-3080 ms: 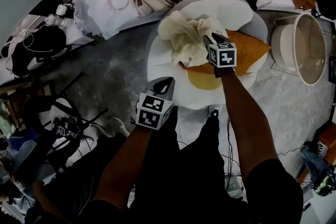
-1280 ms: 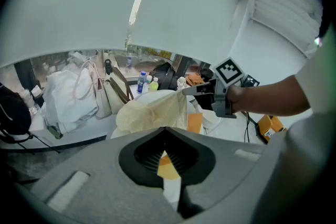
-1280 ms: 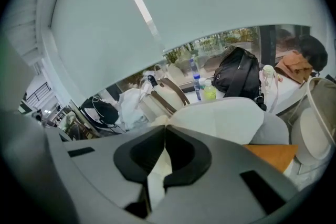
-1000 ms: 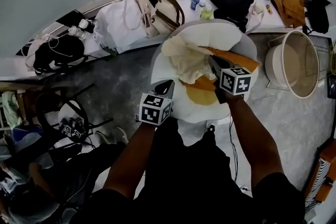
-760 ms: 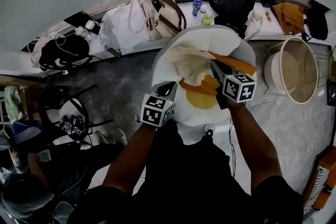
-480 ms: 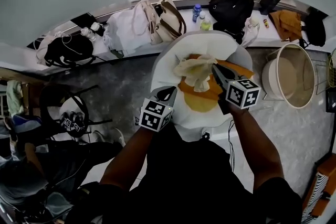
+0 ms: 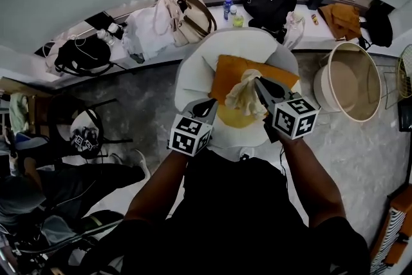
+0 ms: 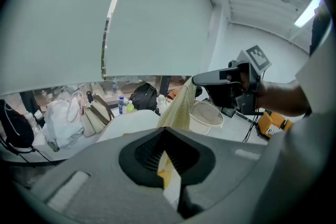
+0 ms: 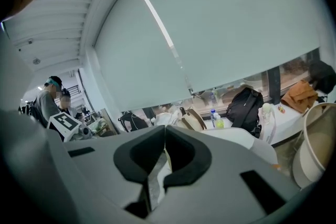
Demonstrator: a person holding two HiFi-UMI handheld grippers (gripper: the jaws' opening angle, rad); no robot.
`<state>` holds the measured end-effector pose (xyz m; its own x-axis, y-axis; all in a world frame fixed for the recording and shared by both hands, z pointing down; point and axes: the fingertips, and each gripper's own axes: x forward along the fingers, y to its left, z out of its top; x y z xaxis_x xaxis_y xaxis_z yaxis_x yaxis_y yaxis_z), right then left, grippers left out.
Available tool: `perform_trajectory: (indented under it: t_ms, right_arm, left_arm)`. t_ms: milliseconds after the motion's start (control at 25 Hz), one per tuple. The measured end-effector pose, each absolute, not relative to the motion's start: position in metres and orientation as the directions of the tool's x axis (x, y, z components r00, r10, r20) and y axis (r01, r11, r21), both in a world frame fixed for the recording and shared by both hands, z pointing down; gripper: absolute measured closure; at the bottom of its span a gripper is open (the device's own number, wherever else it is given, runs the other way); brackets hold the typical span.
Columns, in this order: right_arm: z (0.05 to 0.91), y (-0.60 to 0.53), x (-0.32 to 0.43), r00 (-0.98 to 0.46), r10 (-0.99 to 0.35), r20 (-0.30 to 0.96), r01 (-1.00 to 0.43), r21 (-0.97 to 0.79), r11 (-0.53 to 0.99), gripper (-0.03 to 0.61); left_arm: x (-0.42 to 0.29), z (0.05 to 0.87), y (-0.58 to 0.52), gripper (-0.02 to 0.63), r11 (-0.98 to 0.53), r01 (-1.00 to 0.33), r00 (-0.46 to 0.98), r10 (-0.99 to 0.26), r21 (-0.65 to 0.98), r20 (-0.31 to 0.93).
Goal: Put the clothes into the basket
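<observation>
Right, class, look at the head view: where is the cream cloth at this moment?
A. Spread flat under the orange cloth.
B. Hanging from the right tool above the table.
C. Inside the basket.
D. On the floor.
B: the cream cloth dangles from the shut right tool over the orange cloth, which lies on the white table, while the basket stands apart at the right.

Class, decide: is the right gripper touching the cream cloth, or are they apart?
Touching. The left gripper view shows the cream cloth hanging from the closed tips of the right gripper; the right gripper view shows cloth pinched between its jaws.
</observation>
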<state>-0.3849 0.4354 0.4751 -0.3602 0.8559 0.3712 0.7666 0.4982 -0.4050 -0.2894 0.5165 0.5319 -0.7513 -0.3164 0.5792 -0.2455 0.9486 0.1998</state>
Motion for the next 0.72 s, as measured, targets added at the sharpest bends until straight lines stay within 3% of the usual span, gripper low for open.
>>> perform_trajectory:
  t_ms: [400,720]
  right_arm:
    - [0.434,0.345,-0.314,-0.419,0.849,0.323,0.76,-0.388,0.522,0.558]
    - [0.414,0.311,-0.281,-0.559,0.773,0.3,0.663,-0.398,0.634,0.558]
  left_arm:
    - [-0.265,0.492,0.427,0.62,0.912,-0.337,-0.746,-0.411,0.235,0.524]
    - [-0.267,0.456,0.393,0.62,0.825,-0.524,-0.685,-0.557,0.214,0.47]
